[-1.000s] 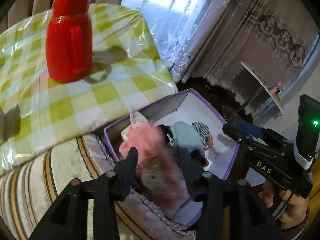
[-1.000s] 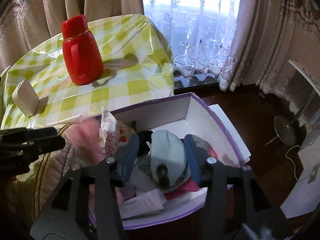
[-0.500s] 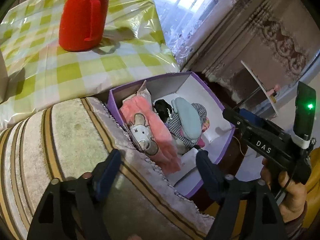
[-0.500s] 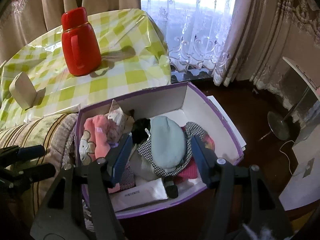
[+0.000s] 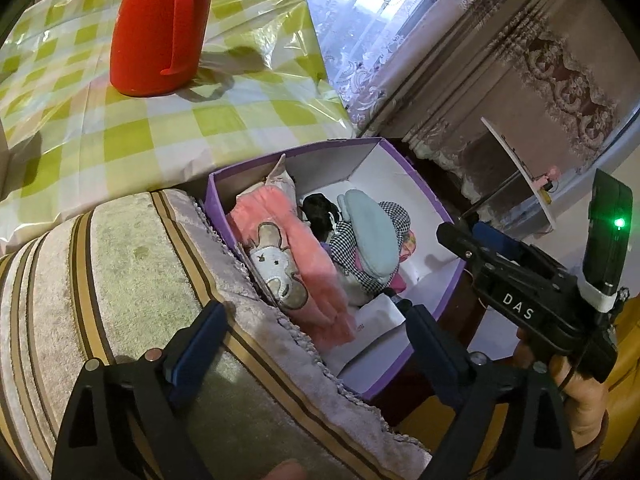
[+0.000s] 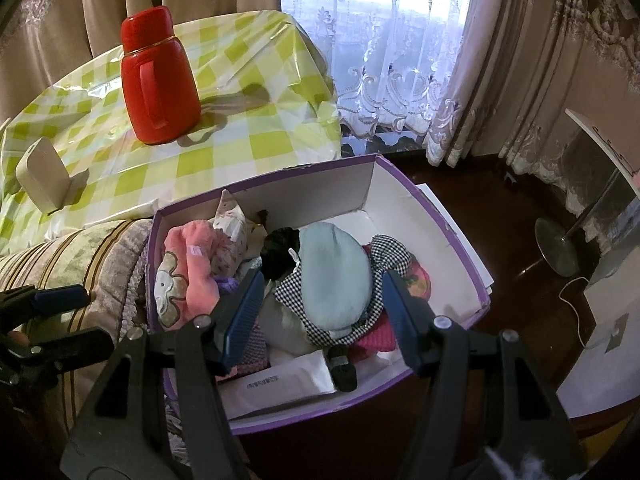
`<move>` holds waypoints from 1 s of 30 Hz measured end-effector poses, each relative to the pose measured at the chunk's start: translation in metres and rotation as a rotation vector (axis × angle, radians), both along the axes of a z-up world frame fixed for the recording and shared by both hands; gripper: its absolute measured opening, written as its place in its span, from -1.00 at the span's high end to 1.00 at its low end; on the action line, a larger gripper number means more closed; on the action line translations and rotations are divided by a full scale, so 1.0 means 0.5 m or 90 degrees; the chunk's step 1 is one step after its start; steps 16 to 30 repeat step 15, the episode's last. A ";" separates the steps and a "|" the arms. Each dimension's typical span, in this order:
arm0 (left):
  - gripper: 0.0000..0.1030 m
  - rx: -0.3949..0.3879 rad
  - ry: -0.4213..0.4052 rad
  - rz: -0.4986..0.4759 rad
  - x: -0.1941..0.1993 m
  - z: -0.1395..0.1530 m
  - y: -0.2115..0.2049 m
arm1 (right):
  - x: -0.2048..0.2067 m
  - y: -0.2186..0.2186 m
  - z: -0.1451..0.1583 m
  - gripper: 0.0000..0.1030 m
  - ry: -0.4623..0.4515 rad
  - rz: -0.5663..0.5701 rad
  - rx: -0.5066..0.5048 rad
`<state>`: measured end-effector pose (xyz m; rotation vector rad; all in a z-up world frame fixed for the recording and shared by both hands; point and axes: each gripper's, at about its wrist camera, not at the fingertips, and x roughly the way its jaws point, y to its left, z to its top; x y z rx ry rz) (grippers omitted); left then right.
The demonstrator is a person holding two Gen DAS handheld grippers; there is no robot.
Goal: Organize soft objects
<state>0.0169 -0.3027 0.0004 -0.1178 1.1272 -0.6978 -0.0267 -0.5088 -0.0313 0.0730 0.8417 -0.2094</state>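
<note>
Curtained window behind; purple box [image 6: 460,240] mid-frame beside striped cushion [image 5: 120,280]. Soft items sit inside box: pink garment [image 6: 188,268] at left, pale blue hat [image 6: 332,276] centre. I hold left gripper [image 5: 312,340] wide apart, empty; right gripper [image 6: 320,300] apart, empty, above hat. My judgement: tuck pink garment flat, press gently. Right view alone shows white block [image 6: 40,176] on checked tablecloth [image 6: 240,120]; left view shows hand [image 5: 576,392] on right gripper.
</note>
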 end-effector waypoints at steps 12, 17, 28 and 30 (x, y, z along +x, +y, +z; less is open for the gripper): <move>-0.87 -0.009 0.004 0.000 0.006 -0.001 -0.003 | 0.000 0.000 -0.006 -0.26 0.006 0.001 0.002; -0.87 -0.004 -0.003 -0.006 0.004 -0.003 -0.007 | 0.000 0.000 -0.007 -0.26 0.007 0.000 0.003; -0.87 -0.004 -0.003 -0.006 0.004 -0.003 -0.007 | 0.000 0.000 -0.007 -0.26 0.007 0.000 0.003; -0.87 -0.004 -0.003 -0.006 0.004 -0.003 -0.007 | 0.000 0.000 -0.007 -0.26 0.007 0.000 0.003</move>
